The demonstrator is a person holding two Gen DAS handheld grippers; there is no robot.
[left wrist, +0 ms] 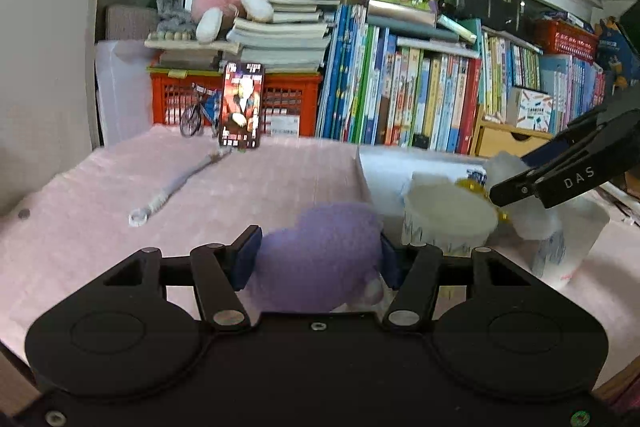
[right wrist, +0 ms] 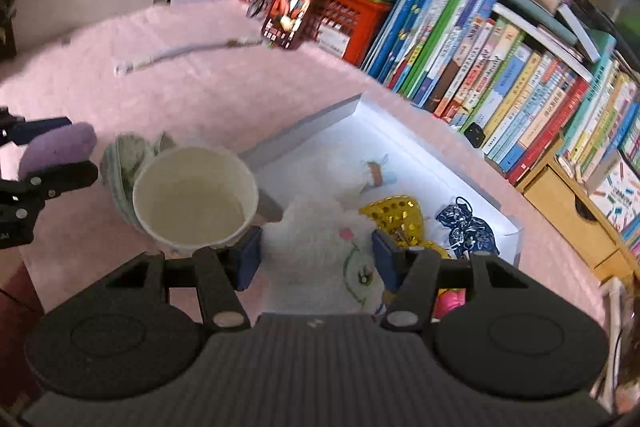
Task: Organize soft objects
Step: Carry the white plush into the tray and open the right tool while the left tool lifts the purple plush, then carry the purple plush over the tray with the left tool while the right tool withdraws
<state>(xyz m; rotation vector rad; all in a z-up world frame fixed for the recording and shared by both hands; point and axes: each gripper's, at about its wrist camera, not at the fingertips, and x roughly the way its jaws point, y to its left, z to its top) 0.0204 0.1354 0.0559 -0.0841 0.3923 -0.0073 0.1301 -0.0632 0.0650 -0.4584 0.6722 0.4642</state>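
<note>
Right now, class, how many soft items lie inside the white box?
4 visible: a white embroidered cloth, gold sequined pouch, dark blue patterned pouch, pink item. Others may be hidden.

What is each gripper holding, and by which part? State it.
The left gripper clamps the fuzzy purple soft toy across its two sides. The right gripper is spread around the white embroidered cloth; whether it grips it cannot be told.

cup [right wrist: 194, 201] beside box [right wrist: 400, 147] — touching
</note>
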